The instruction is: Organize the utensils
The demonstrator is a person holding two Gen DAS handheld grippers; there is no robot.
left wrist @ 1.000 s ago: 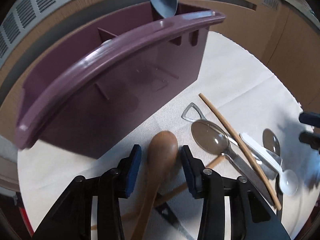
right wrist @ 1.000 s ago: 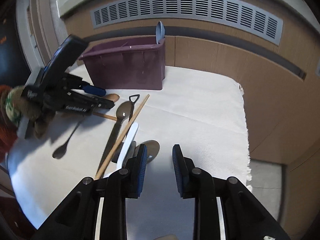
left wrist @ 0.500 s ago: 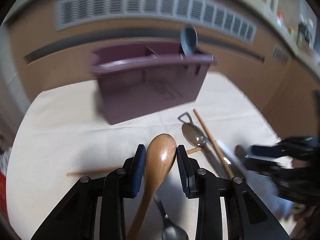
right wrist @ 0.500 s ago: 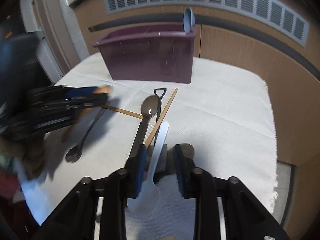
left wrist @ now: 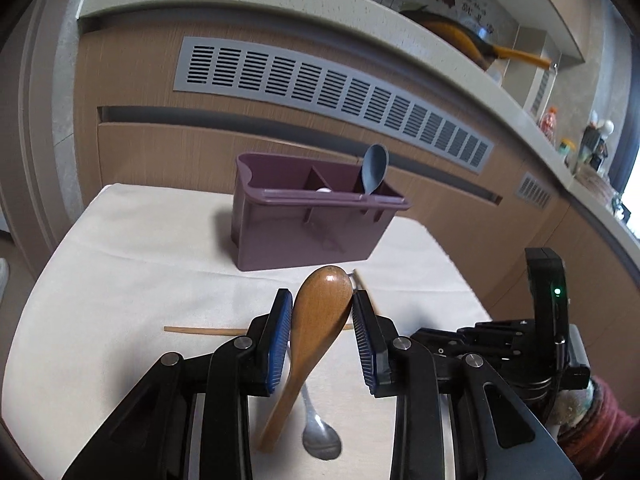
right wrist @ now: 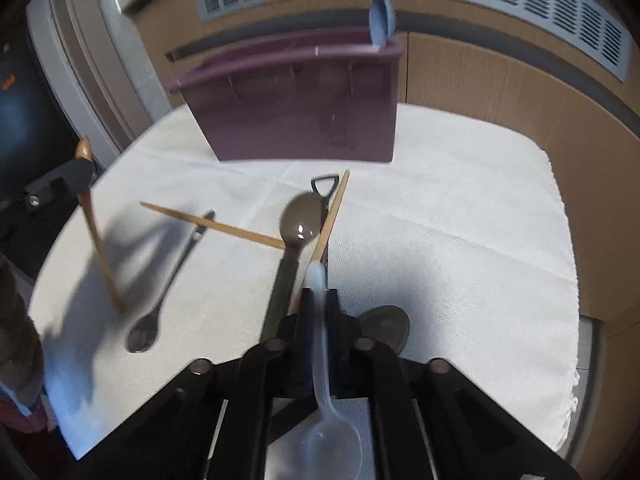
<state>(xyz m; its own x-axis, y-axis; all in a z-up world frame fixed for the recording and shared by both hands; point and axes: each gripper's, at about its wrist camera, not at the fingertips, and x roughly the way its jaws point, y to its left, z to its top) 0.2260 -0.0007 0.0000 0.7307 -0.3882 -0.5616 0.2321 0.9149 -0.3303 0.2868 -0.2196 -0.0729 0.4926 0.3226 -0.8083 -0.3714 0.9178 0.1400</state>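
The wooden spoon [left wrist: 320,316] sat clamped in the left gripper [left wrist: 322,328], the white plastic spoon [right wrist: 326,392] pinched in the right gripper [right wrist: 320,308]. Both looked lifted; next, carry each ahead to the purple caddy [left wrist: 312,232] compartments.

Both grippers clamped, held above the table.

The left gripper [left wrist: 322,320] sits raised at the near left, its blue-padded fingers [left wrist: 280,332] pressed on either side of a wooden spoon's bowl, handle hanging down. The right gripper [right wrist: 320,312], near and to the right, has its fingers drawn tight together on a white plastic spoon's handle, bowl toward the wrist.
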